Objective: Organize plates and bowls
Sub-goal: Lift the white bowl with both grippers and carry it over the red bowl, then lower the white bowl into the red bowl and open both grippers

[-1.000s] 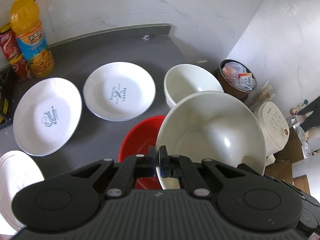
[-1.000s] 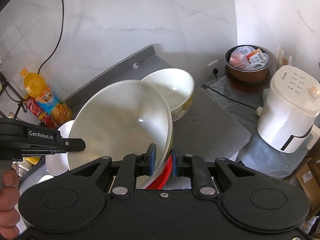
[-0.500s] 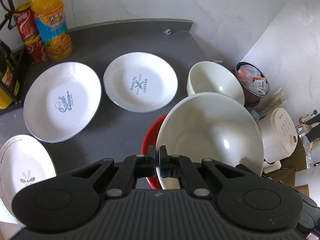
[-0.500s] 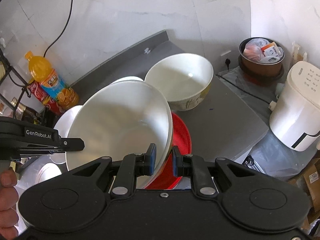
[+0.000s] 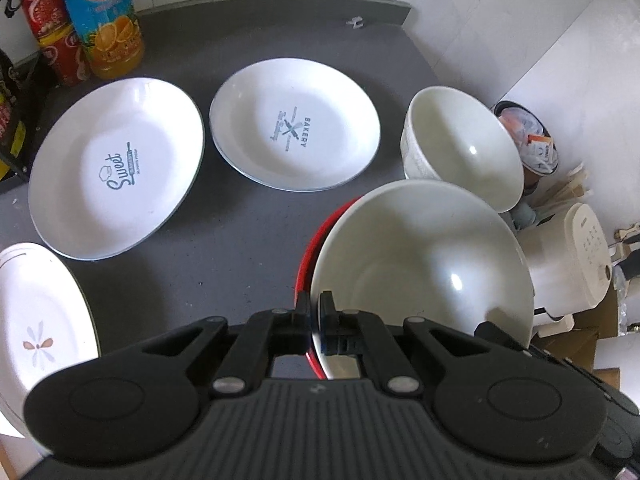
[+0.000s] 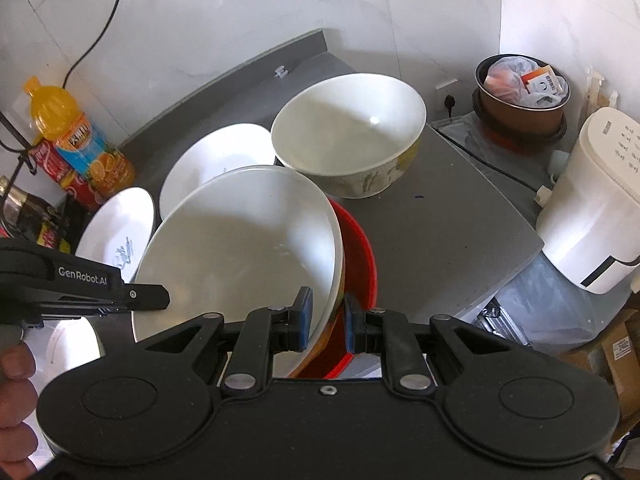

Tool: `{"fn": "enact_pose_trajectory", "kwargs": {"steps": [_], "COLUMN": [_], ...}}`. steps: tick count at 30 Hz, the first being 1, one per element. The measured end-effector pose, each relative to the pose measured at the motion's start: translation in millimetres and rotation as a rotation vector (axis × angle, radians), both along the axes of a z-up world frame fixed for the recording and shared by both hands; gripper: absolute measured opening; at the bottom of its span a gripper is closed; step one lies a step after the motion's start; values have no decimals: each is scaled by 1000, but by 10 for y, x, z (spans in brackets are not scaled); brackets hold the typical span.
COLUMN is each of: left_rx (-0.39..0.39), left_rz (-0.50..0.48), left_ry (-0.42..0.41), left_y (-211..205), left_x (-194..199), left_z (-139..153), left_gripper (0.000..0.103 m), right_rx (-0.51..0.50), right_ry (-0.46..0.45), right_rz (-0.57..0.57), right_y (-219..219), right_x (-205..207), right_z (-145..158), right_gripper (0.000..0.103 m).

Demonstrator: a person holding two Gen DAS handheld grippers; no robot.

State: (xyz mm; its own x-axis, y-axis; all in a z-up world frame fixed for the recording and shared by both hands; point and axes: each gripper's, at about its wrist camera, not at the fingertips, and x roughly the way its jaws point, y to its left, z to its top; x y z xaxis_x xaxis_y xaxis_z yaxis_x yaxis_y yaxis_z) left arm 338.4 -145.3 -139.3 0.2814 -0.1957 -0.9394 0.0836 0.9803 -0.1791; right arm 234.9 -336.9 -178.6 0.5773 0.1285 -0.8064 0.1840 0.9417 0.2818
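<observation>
Both grippers hold a large white bowl [image 5: 420, 264] [image 6: 240, 248], tilted, by opposite sides of its rim. My left gripper [image 5: 315, 320] is shut on the near-left rim. My right gripper [image 6: 326, 318] is shut on the right wall. A red bowl [image 5: 316, 236] [image 6: 360, 252] sits right under the white bowl; I cannot tell whether they touch. A second white bowl [image 5: 460, 148] [image 6: 348, 132] stands behind. On the grey counter [image 5: 240, 248] lie a "Bakery" plate [image 5: 294, 130], a "Sweet" plate [image 5: 116, 168] and a flower-pattern plate [image 5: 40, 320]. The left gripper [image 6: 160, 296] shows at the bowl's left side.
An orange juice bottle [image 5: 104, 20] and red cans [image 5: 52, 40] stand at the back left by the wall. Past the counter's right edge [image 6: 500, 280] are a white cooker [image 6: 592, 208] and a brown pot of packets [image 6: 520, 88]. A hand [image 6: 16, 400] grips the left tool.
Both grippers have come down with the white bowl still in them, and it now sits lower over the red bowl. The plates and counter look nearer.
</observation>
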Motion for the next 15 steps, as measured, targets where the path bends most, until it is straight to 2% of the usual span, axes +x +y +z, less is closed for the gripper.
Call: {"fn": "enact_pose_trajectory", "kwargs": {"steps": [4, 15], "left_rx": [-6, 34], "left_rz": [13, -11], "left_ry": [26, -16], "left_y": [11, -24], "left_x": [57, 183], "left_z": [-83, -43], "left_gripper": [3, 7], "right_rx": [4, -3], "right_ry": [22, 63], "right_rz": [1, 7], "right_y": [0, 13], "right_x": [36, 119], "right_z": [-61, -84], "right_gripper": [16, 18]}}
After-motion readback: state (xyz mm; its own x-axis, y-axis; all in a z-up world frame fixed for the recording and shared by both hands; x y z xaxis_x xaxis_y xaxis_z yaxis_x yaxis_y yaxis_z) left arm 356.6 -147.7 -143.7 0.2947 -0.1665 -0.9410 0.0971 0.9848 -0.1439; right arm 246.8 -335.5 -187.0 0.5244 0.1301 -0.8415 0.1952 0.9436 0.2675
